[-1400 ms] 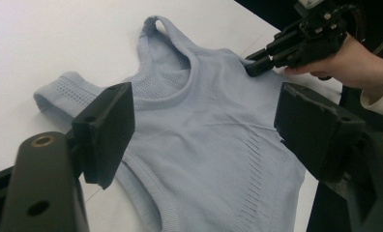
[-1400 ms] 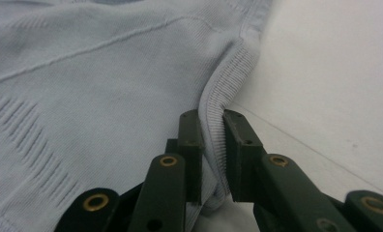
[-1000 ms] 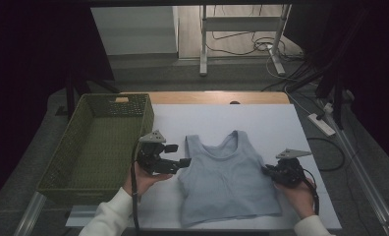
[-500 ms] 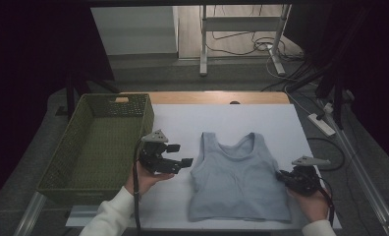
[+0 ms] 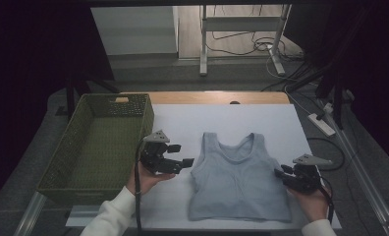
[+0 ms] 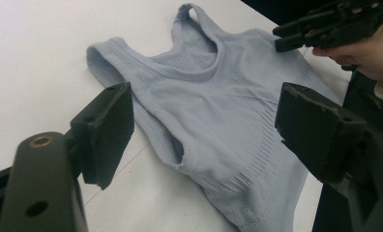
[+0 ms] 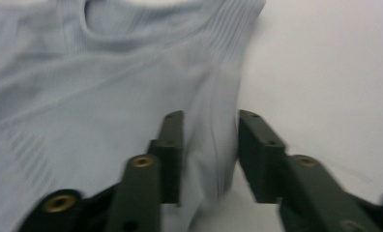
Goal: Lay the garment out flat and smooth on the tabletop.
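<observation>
A pale blue sleeveless top (image 5: 239,177) lies flat on the white table (image 5: 241,118), neck toward the far side. My left gripper (image 5: 185,162) hovers just off the top's left armhole, jaws wide open with nothing between them; in the left gripper view the top (image 6: 213,111) spreads out beyond the left gripper (image 6: 206,104). My right gripper (image 5: 279,173) sits at the top's right side edge. Its jaws have just been opening. In the right gripper view the right gripper (image 7: 210,121) straddles a fold of the top's (image 7: 83,82) edge, pads clear of the cloth.
A green woven basket (image 5: 148,115) stands empty at the table's left. A wooden strip (image 5: 217,97) runs along the far edge. A power strip (image 5: 321,124) and cables lie on the floor to the right. The right gripper (image 6: 288,36) shows far off in the left gripper view.
The top has been drawn to the right and straightened flat. My right gripper moved right with it and its jaws have parted. The left gripper has stayed put.
</observation>
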`<action>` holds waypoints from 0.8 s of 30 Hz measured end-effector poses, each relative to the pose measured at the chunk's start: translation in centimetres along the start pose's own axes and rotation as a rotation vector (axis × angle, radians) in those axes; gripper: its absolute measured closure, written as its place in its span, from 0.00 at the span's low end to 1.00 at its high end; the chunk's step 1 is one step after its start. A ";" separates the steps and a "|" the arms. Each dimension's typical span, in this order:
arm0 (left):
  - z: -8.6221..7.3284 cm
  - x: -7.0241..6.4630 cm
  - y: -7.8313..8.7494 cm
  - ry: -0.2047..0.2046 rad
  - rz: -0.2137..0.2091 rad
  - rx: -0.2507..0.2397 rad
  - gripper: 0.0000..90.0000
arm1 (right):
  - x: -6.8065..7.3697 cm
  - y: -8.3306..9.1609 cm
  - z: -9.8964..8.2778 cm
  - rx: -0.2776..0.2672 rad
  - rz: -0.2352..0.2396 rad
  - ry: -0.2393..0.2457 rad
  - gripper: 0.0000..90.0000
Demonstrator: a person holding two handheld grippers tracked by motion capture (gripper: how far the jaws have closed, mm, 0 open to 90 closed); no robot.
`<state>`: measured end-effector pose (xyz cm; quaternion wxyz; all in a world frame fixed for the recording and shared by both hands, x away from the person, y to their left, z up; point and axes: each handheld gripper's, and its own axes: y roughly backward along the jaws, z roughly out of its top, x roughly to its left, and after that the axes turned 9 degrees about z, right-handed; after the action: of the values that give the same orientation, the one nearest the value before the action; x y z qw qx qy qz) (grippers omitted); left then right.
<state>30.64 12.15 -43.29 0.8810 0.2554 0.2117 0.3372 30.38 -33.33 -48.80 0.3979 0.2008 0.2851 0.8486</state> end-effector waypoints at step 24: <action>0.0 0.2 -0.1 0.008 0.017 -0.012 0.24 | 5.7 -0.9 2.3 -0.099 0.194 0.167 0.51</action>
<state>30.82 12.21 -43.37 0.8787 0.2507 0.2113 0.3470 28.81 -27.59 -47.00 0.2982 0.1362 0.2543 0.9099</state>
